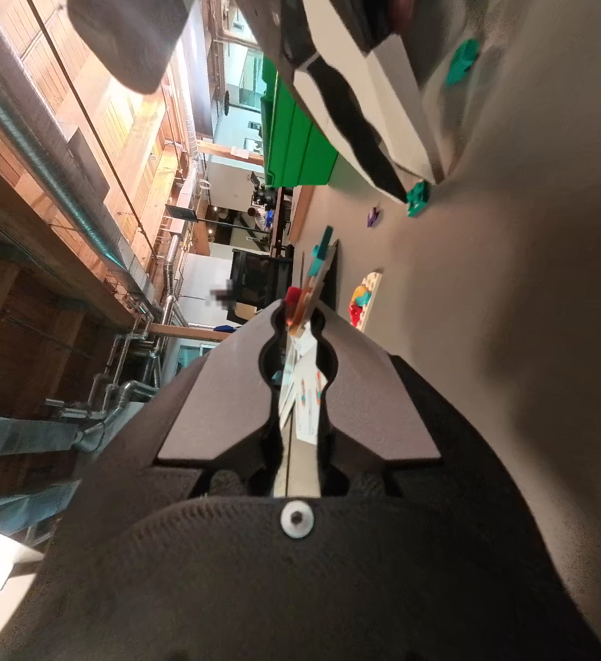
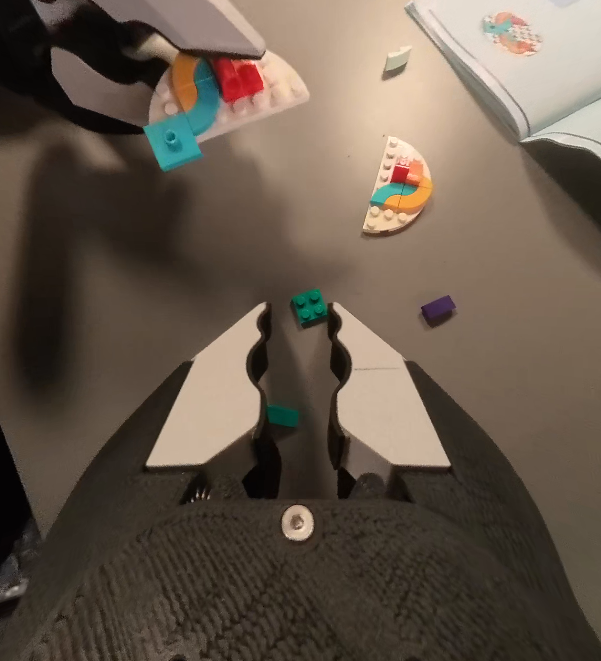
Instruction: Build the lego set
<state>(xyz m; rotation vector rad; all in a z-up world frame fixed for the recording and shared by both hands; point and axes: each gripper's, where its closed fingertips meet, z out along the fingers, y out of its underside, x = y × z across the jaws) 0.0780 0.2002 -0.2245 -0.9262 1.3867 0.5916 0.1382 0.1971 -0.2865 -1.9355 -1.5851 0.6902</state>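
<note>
My left gripper (image 1: 299, 311) is shut on a white half-disc plate (image 2: 227, 86) carrying orange and teal curved tiles, red bricks and a teal square tile (image 2: 172, 145) at its end. It holds the plate in the air, seen edge-on in the left wrist view (image 1: 313, 275). My right gripper (image 2: 299, 311) is open, low over the grey table, its tips on either side of a green 2x2 brick (image 2: 309, 311). A small green tile (image 2: 282, 416) lies further back between its fingers. A second half-disc plate (image 2: 397, 189) with similar tiles lies flat on the table.
A purple brick (image 2: 438, 310) lies right of the right gripper. A pale curved piece (image 2: 397, 59) and an open instruction booklet (image 2: 542, 71) lie at the far right. A green bin (image 1: 299, 143) stands at the table's far end. The grey table (image 2: 220, 250) bears it all. The left gripper's tips are roughly 9 cm from the right gripper's. My left tips are roughly 12 cm from the pale curved piece (image 2: 397, 59).
</note>
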